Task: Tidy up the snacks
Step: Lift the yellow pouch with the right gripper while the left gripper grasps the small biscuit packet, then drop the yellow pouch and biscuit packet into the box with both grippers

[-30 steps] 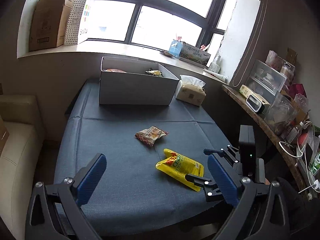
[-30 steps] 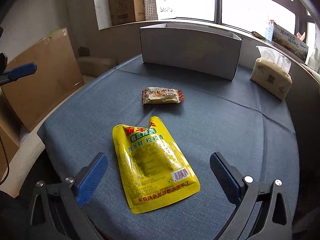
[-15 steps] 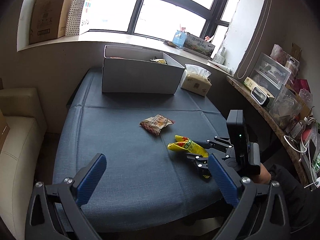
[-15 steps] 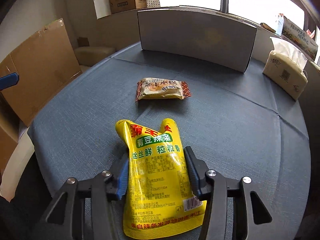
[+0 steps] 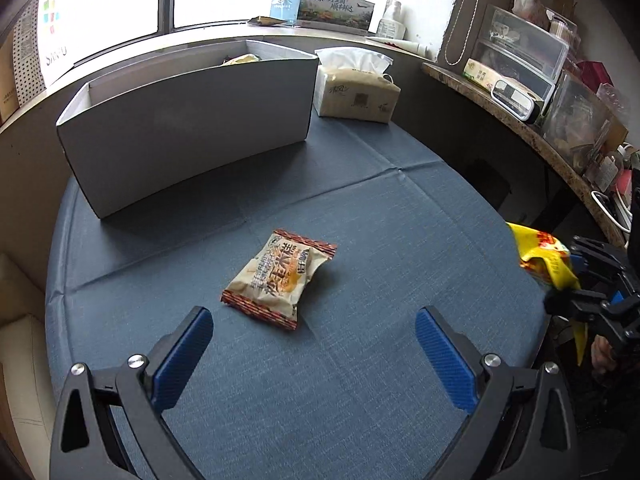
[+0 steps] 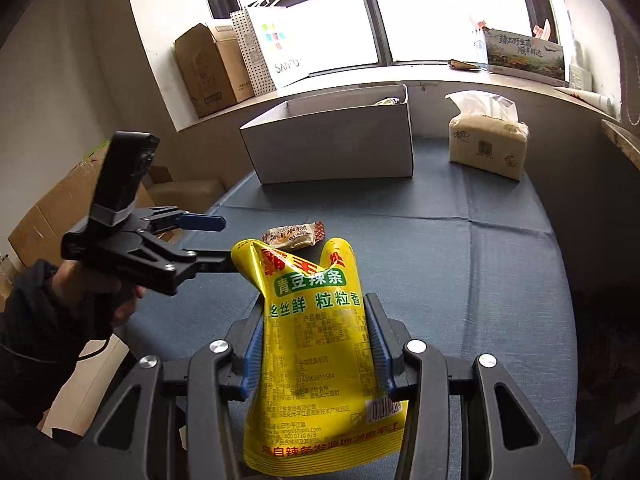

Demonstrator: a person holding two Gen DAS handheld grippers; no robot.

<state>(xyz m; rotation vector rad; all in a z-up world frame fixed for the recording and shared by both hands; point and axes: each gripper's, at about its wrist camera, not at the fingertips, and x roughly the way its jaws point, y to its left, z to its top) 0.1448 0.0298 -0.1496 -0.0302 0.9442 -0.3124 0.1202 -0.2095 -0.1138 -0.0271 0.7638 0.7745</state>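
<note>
The right gripper [image 6: 314,350] is clamped on the yellow snack pouch [image 6: 320,344], its blue pads pressing both side edges, and the pouch hangs lifted off the blue tablecloth [image 6: 480,280] with its notched top pointing away from the claw. Just beyond the pouch's top lies the small brown snack packet [image 6: 294,235], flat on the cloth. To the left of that claw the left gripper [image 6: 200,240] reaches in, held by a hand in a dark sleeve.

The left gripper [image 5: 314,354] stands wide apart with nothing between its fingers; the brown snack packet [image 5: 280,278] lies just ahead of the gap, slightly left of centre. Far to its right the yellow snack pouch [image 5: 546,260] shows in the other claw. Further ahead stands the grey open box [image 5: 188,124] with some snacks inside, and a tissue pack [image 5: 354,88] sits beside the box's right end
</note>
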